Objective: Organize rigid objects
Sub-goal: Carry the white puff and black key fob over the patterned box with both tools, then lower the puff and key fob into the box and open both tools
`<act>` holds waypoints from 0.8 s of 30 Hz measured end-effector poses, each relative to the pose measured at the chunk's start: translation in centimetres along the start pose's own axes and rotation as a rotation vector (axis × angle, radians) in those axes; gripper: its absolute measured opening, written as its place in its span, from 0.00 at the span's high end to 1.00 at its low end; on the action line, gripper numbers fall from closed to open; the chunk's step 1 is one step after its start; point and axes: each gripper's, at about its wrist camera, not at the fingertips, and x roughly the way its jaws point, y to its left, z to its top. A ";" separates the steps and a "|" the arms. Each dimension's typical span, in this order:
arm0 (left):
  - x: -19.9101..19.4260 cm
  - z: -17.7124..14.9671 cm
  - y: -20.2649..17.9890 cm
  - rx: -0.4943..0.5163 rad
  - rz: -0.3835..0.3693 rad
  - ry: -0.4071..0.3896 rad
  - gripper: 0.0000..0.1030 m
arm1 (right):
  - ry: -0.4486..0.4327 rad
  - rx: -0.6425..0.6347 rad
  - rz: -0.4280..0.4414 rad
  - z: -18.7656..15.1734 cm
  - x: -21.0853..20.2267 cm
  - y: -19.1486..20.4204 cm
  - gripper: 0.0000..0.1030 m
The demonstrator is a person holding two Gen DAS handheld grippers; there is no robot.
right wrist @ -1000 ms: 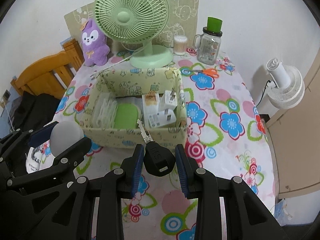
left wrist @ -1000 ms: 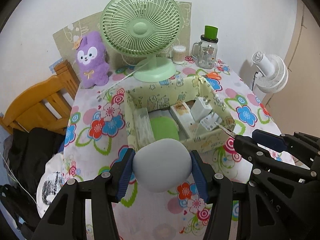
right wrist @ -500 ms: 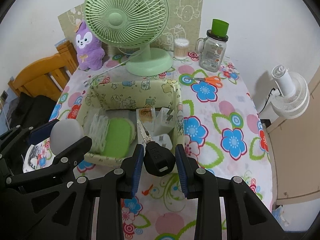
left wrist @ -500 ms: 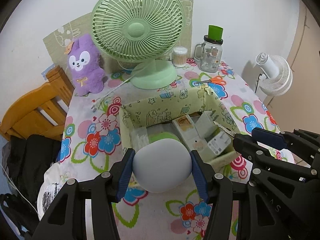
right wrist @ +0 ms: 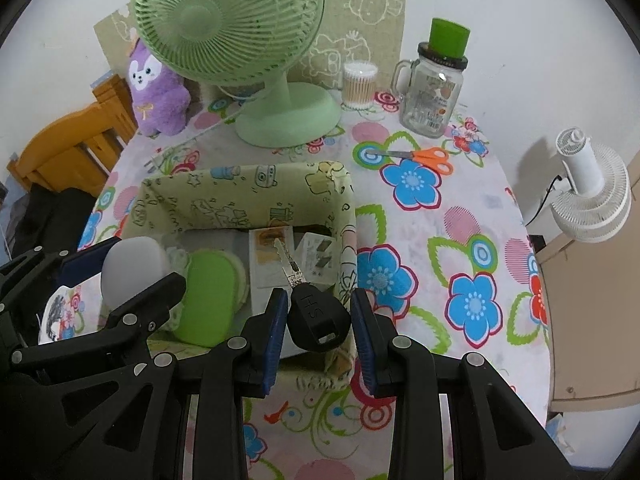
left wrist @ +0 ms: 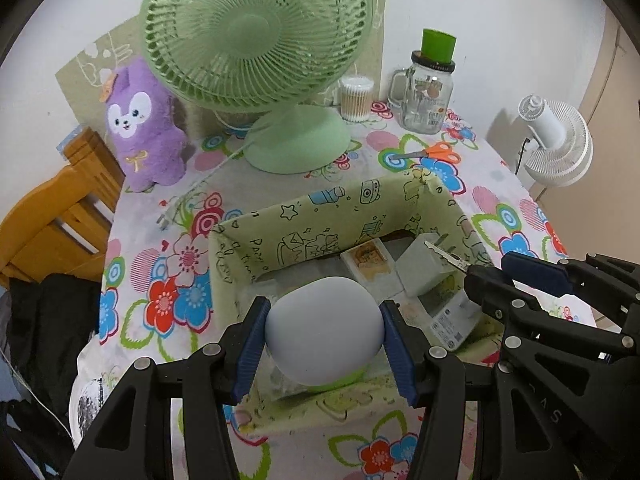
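Here the left hand-held gripper is clamped on a pale grey egg-shaped object, its blue pads pressing both sides, and holds it above the near left part of the fabric box. The right hand-held gripper is clamped on the black head of a key, whose metal blade points forward over the box's near right corner. Inside the box lie a green case at the left, with white boxed items and a white plug adapter toward the right. The box sits in the middle of the flowered surface. Along the far edge stand a green fan, a purple plush toy, a cotton-swab tub and a glass mug jar. Orange scissors lie between the jar and the box.
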 end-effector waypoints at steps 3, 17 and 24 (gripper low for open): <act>0.9 0.4 0.0 0.009 -0.003 0.011 0.45 | 0.005 -0.007 -0.011 0.4 0.9 0.0 0.66; 3.7 1.2 0.5 0.011 -0.026 0.040 0.45 | -0.028 -0.072 -0.062 1.5 1.9 0.6 0.66; 4.1 1.5 1.1 0.008 -0.011 0.033 0.33 | -0.028 -0.071 -0.066 1.5 1.9 0.6 0.66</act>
